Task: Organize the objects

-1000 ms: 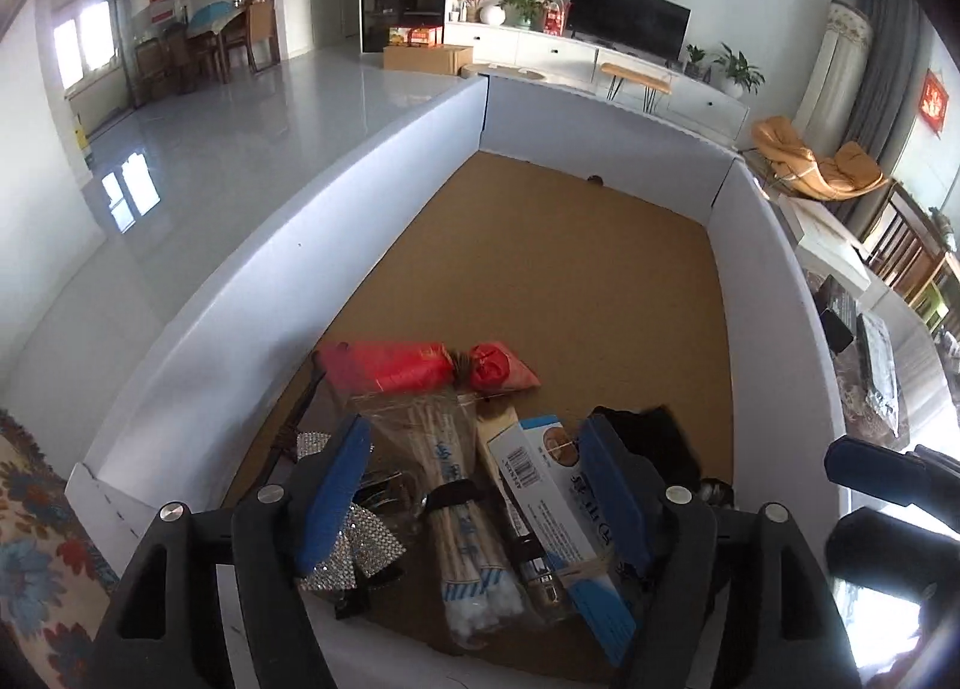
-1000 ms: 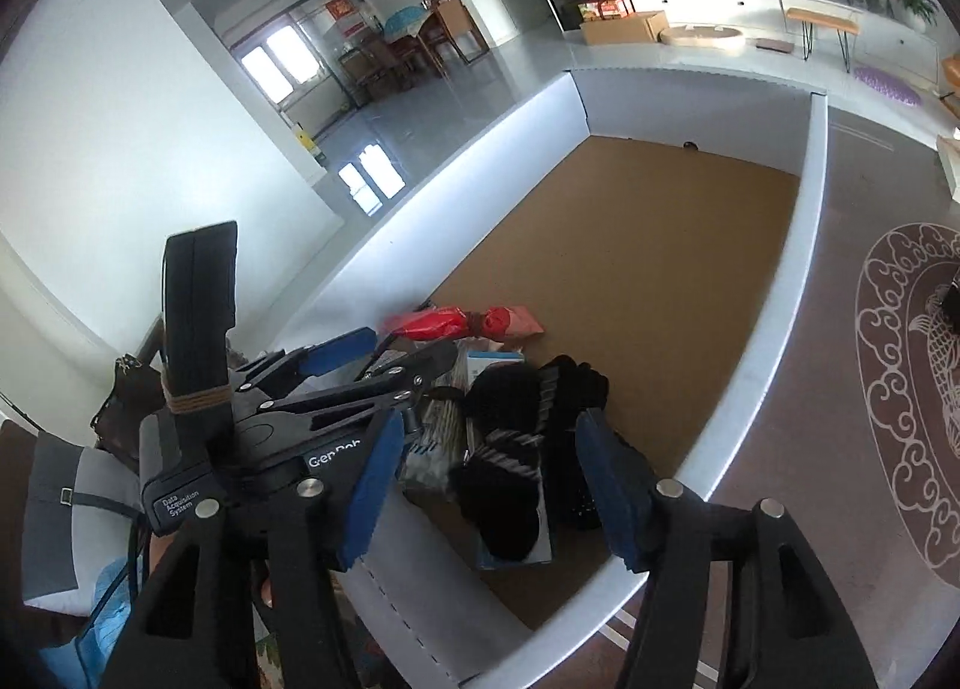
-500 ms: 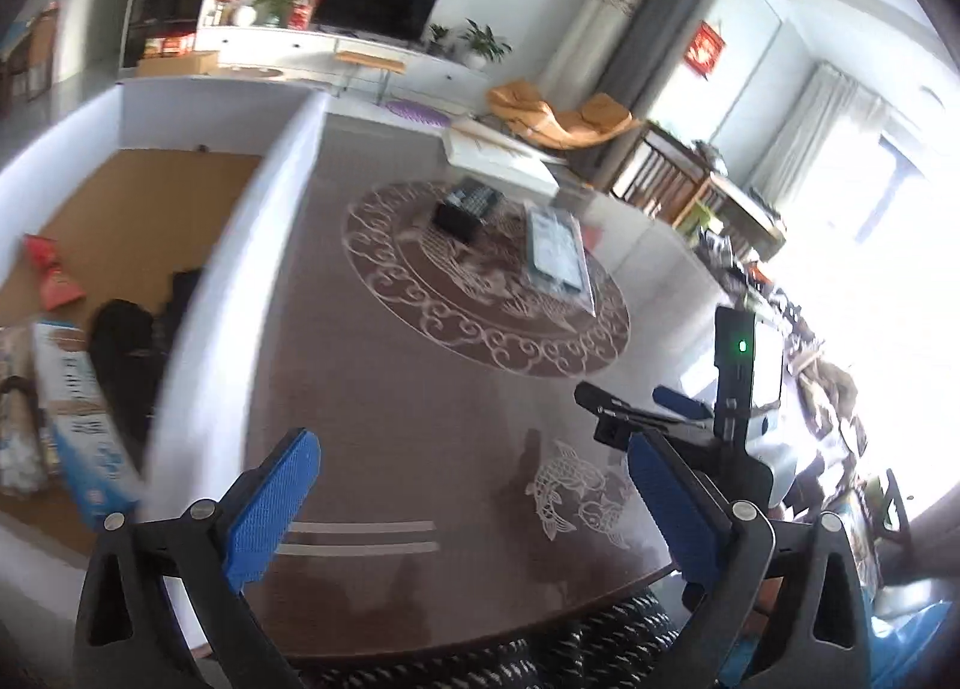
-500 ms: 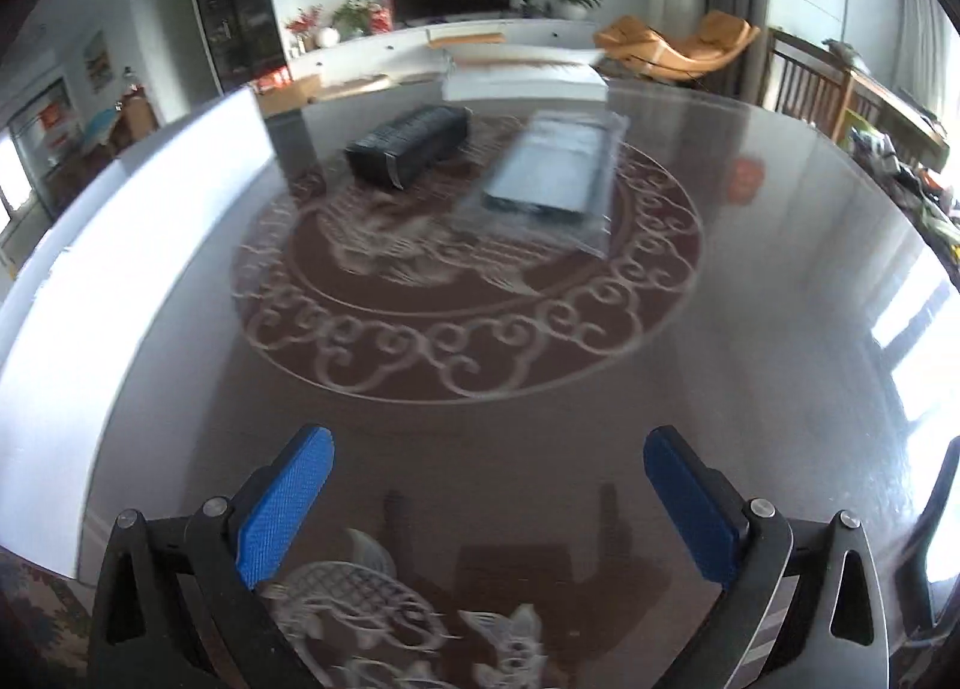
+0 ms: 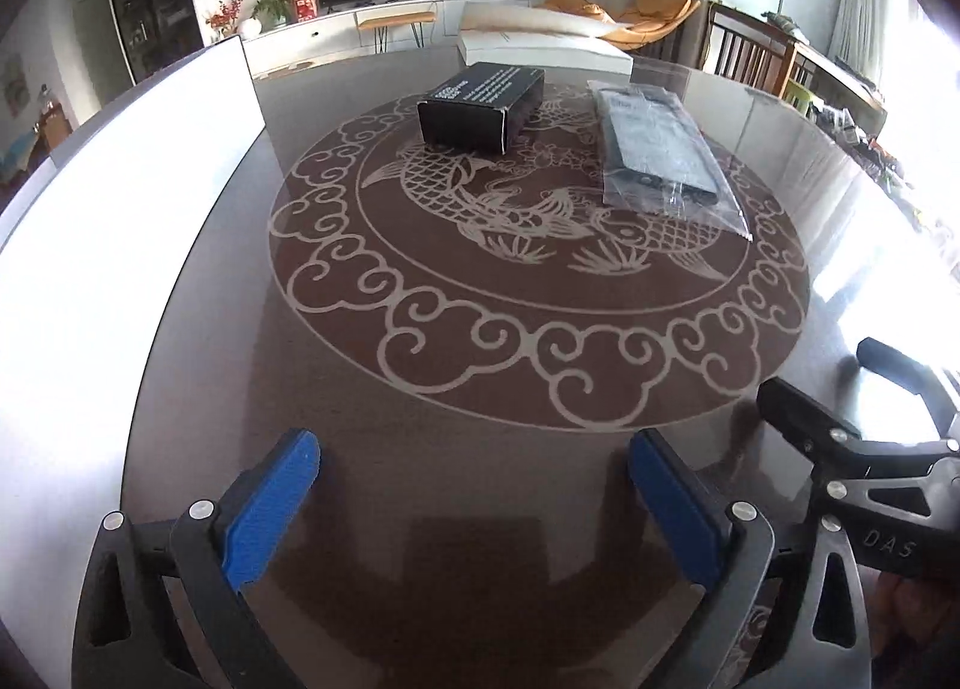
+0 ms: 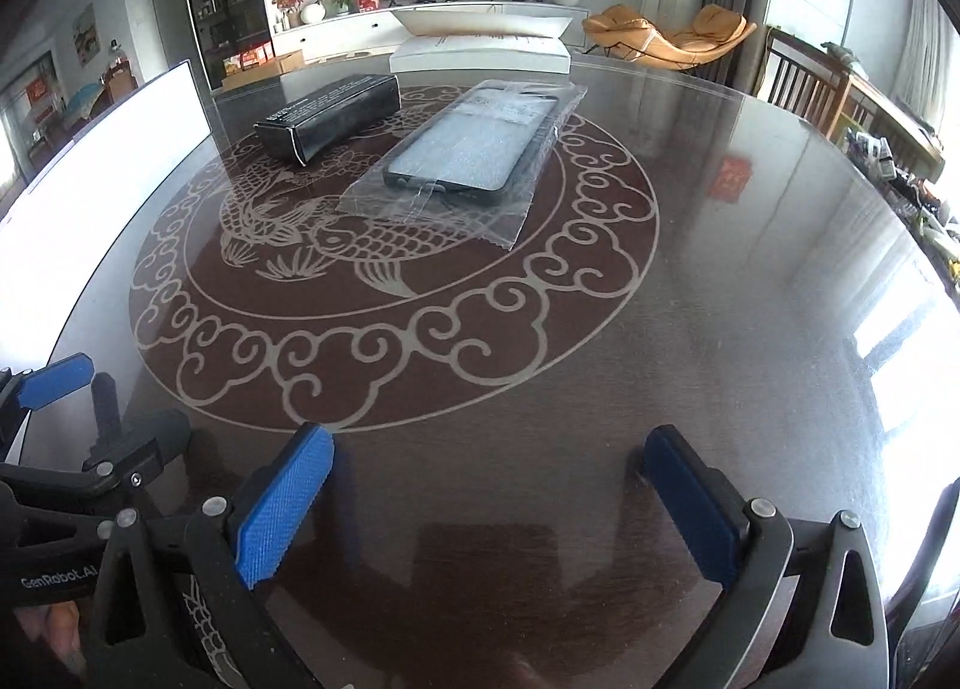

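Both tools have swung away from the big white box full of small things and now look down at the dark round surface. A second ago the left tool hung over the pile in the box, and the right tool was beside it. In that second the jaws of both tools have just been opening, and now they stand wide apart with nothing between them. Each tool is let go and holds nothing.

In the left wrist view, a black box lies far ahead of the left tool, a little to its left. A flat dark thing in a clear plastic bag lies far ahead too, a little to its right. The two sit near each other but do not touch. Both rest on the fish drawing in the middle of the surface. The white wall of the big box stands along the left side of the tool. The right tool shows at the right edge, close beside the left one.

In the right wrist view, the black box and the plastic bag lie far ahead of the right tool, to its left. The left tool shows at the left edge, just beside it. A white tray sits at the far edge of the surface, behind the bag.
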`<state>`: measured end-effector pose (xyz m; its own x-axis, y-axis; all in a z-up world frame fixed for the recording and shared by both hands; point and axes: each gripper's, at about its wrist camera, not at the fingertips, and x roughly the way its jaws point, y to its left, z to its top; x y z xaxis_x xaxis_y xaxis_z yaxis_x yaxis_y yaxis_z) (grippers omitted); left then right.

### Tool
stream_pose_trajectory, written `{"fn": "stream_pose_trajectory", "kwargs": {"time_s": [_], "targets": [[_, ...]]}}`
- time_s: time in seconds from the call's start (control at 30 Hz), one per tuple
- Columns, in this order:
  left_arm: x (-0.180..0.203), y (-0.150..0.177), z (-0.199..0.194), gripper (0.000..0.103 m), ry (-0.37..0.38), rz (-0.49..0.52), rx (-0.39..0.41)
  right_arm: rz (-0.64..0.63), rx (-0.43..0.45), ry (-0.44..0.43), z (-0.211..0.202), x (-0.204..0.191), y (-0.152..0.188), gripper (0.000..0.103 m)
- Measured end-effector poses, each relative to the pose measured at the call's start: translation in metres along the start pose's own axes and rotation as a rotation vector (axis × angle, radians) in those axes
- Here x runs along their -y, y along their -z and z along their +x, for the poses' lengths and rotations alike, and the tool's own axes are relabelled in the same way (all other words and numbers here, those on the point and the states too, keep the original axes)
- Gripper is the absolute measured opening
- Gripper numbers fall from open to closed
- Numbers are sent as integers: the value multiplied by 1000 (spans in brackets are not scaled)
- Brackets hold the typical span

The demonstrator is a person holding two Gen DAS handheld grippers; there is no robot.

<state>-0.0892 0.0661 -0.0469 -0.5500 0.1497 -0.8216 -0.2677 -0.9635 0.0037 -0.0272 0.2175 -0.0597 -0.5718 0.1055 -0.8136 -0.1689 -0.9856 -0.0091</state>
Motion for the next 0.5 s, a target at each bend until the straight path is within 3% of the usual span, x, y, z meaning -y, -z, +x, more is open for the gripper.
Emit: {"fn": "stream_pose_trajectory", "kwargs": {"time_s": [0.13, 0.5], "targets": [[-4, 1, 5, 103, -30, -46, 15, 5, -1, 7, 2, 0, -1, 103], [-4, 1, 5, 103, -33, -48, 15, 5, 0, 7, 2, 0, -1, 103]]}}
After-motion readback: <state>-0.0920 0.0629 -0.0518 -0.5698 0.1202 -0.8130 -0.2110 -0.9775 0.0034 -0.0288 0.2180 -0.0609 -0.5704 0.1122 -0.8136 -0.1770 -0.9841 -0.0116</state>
